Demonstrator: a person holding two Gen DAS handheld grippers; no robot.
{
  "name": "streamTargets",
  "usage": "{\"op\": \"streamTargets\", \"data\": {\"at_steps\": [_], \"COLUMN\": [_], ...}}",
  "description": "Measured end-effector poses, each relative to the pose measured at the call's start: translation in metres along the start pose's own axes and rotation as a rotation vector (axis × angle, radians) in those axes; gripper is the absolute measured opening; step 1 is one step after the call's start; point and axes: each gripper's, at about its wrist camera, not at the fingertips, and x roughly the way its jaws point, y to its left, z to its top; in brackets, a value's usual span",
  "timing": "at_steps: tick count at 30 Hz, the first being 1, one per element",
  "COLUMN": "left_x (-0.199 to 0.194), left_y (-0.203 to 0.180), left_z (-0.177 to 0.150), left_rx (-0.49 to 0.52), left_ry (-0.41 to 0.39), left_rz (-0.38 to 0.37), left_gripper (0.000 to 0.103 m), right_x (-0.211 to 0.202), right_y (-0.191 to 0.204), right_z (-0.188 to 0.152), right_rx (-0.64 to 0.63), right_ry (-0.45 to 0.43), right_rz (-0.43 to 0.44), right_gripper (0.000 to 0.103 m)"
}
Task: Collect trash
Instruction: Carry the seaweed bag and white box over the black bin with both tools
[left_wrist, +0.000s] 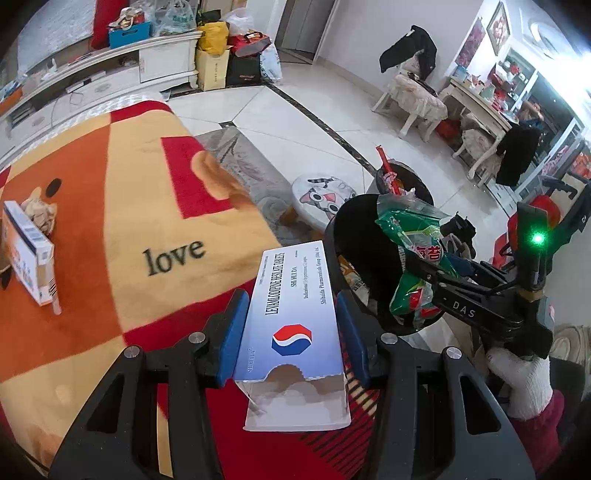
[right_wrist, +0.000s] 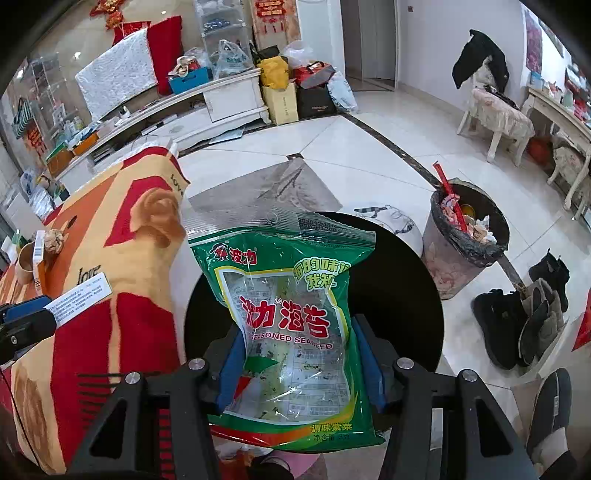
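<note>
Two bins stand on the floor: a round black plastic bin (right_wrist: 406, 295) directly under the right gripper (right_wrist: 295, 354), and beyond it a grey bin lined with a black bag (right_wrist: 461, 254) (heaped with wrappers and paper). The right fingers clamp one green seaweed snack packet (right_wrist: 288, 314). The left gripper (left_wrist: 291, 328) pinches one flattened white-and-blue medicine box (left_wrist: 295, 332), just beside the black bin's rim.

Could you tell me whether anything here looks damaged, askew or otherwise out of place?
Yes. The tablet box in the left hand-held gripper has a torn near end with a ragged edge. Beyond the black bin, the lined bin is heaped, a red stick jutting above its rim.
</note>
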Motion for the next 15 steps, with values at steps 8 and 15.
{"op": "streamTargets", "data": {"at_steps": [8,15], "left_x": [0.016,0.03], "left_y": [-0.011,-0.016], "left_z": [0.008,0.014], "left_rx": [0.003,0.003], "left_ry": [0.015,0.027], "left_rz": [-0.02,-0.047], "left_gripper": [0.047,0.047], "right_x": [0.006,0.009], "right_y": [-0.008,-0.018], "right_z": [-0.002,0.0], "right_rx": [0.013,0.035], "right_ry": [0.011,0.011], "right_rz": [-0.009,-0.016], "right_gripper": [0.054,0.055]}}
